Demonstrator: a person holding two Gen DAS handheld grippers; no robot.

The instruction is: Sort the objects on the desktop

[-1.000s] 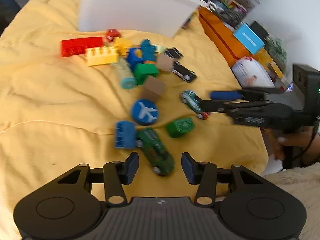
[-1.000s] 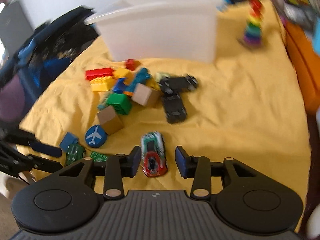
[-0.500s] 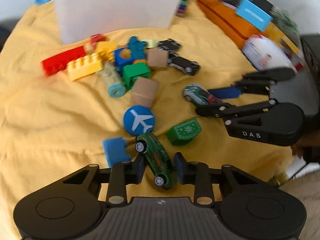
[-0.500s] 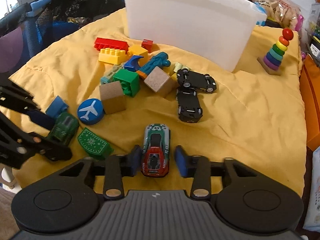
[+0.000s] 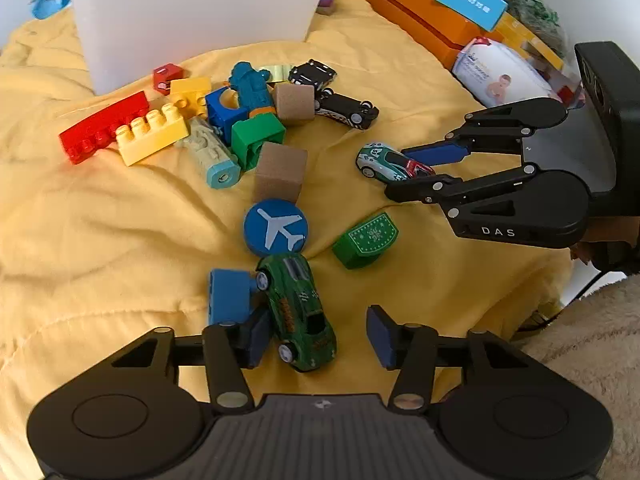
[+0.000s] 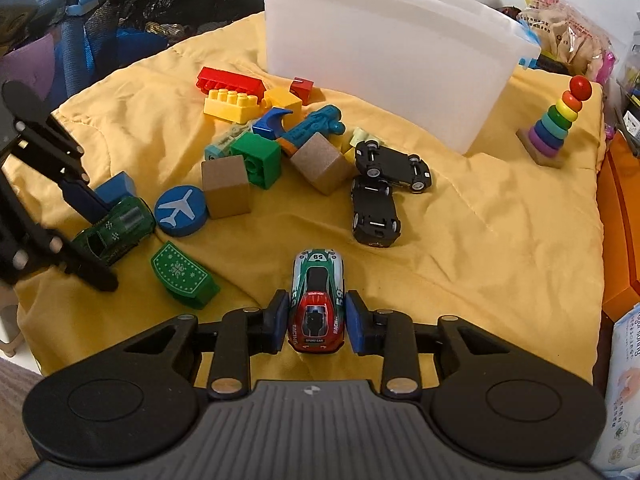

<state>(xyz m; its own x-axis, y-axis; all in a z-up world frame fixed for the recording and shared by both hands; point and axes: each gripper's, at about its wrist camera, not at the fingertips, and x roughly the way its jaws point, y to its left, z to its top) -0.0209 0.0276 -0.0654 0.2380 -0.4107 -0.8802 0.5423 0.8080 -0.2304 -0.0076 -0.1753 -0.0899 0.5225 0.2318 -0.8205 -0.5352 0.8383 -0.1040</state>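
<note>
"59" on racing car [image 6: 317, 300]

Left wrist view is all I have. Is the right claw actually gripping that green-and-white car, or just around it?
Observer: Gripping. In the right wrist view the right claw has both pads against the sides of the race car, at its tail end.
Operator: Which way does it face?
Observer: Nose away from the claw, toward the nearer black car, with a gap between them.
Operator: I see a coloured sliver past the bin. What is it?
Observer: A rainbow ring stacker with a red ball on top, upright beside the white bin.
</note>
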